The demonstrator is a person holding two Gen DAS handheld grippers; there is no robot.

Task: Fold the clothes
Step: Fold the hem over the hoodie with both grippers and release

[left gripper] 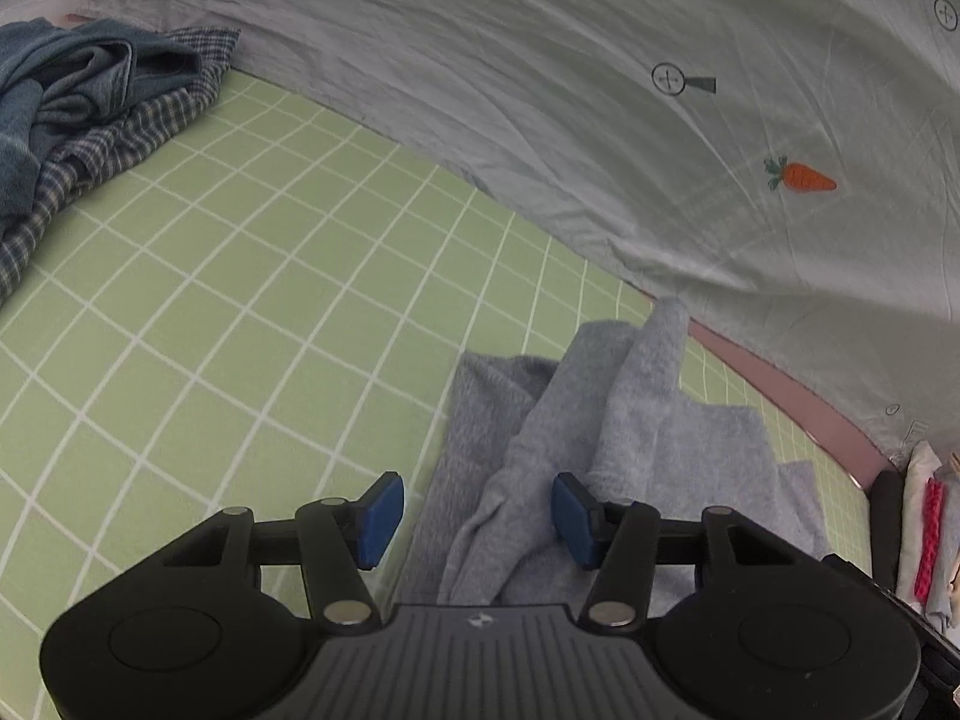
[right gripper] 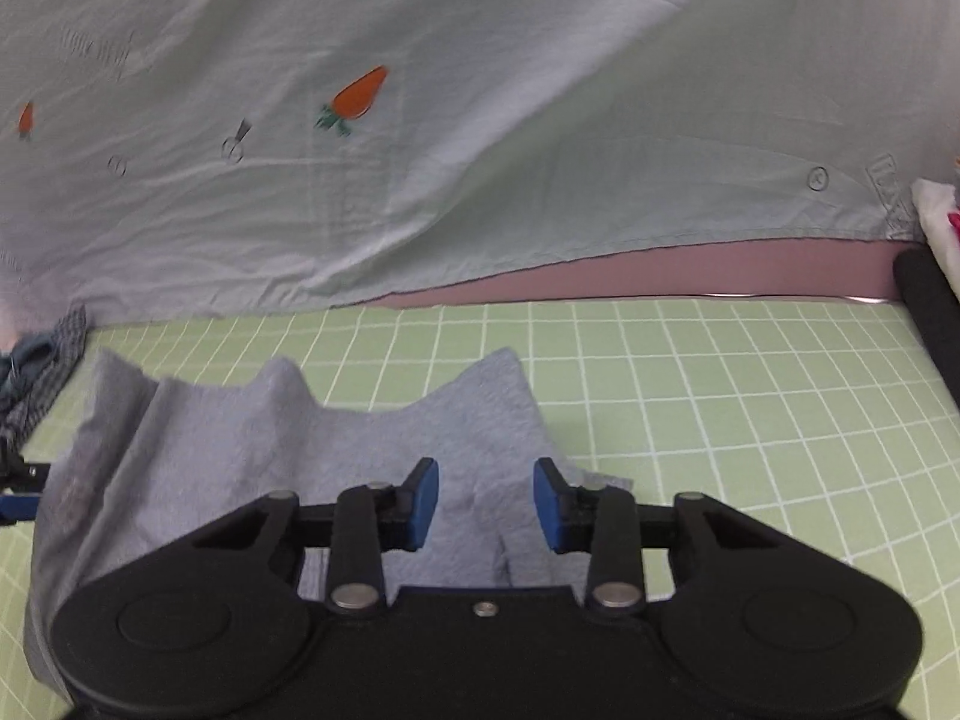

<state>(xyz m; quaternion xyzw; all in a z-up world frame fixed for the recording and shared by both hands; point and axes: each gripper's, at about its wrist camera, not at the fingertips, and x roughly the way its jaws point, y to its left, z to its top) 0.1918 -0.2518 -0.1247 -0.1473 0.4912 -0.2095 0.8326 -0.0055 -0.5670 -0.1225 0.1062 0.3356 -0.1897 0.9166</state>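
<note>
A rumpled grey garment [left gripper: 636, 420] lies on the green checked sheet [left gripper: 210, 300]. My left gripper [left gripper: 477, 519] is open over the garment's left edge, and a raised fold of the cloth runs up between its blue pads [left gripper: 381, 516]. In the right wrist view the same grey garment [right gripper: 336, 438] spreads under my right gripper [right gripper: 486, 504]. That gripper is open above the cloth's right part and holds nothing. The tip of the other gripper [right gripper: 18, 489] shows at the left edge of that view.
A heap of blue and checked clothes [left gripper: 90, 114] sits at the far left of the sheet. A pale sheet with carrot prints [right gripper: 480, 120] hangs along the back over a pink edge [right gripper: 690, 276]. Folded items [left gripper: 930, 534] and a black bar [right gripper: 930, 312] stand at the right.
</note>
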